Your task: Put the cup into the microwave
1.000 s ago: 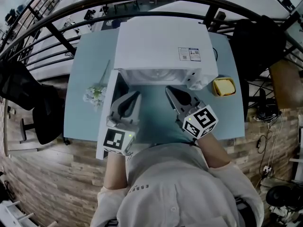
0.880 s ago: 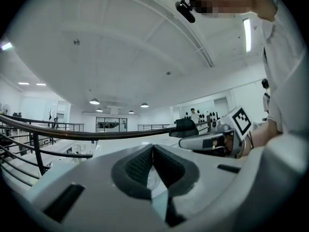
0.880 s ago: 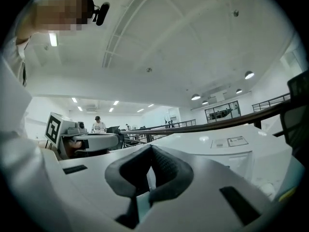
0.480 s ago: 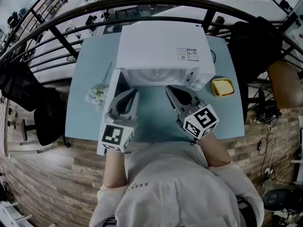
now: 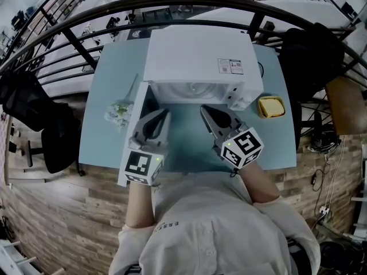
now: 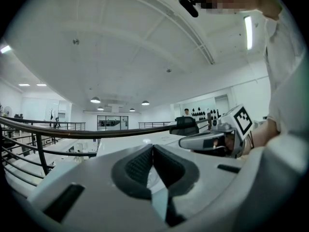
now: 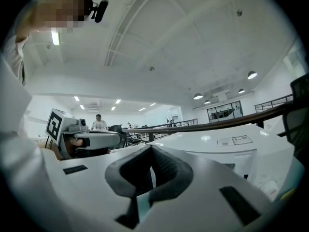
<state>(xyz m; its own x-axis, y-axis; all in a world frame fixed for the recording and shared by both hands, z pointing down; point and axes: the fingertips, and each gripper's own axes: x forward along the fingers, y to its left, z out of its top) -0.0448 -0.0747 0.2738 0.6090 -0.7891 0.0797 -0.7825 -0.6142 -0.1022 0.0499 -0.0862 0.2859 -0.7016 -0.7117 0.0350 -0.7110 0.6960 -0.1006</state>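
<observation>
Jaws stood pressed together and empty on the left gripper (image 5: 162,115) and right gripper (image 5: 205,110), at mid-frame before the open microwave (image 5: 198,56). No cup showed; perhaps it sat inside, hidden under the roof. The left gripper, close beside the door (image 5: 136,110), could bump it.

No visible change: left claw (image 5: 164,113) and right claw (image 5: 203,108) unmoved.

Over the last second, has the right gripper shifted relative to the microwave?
No. The right gripper keeps its place on the table side of the microwave, just short of its open front, with its jaws shut on nothing.
</observation>
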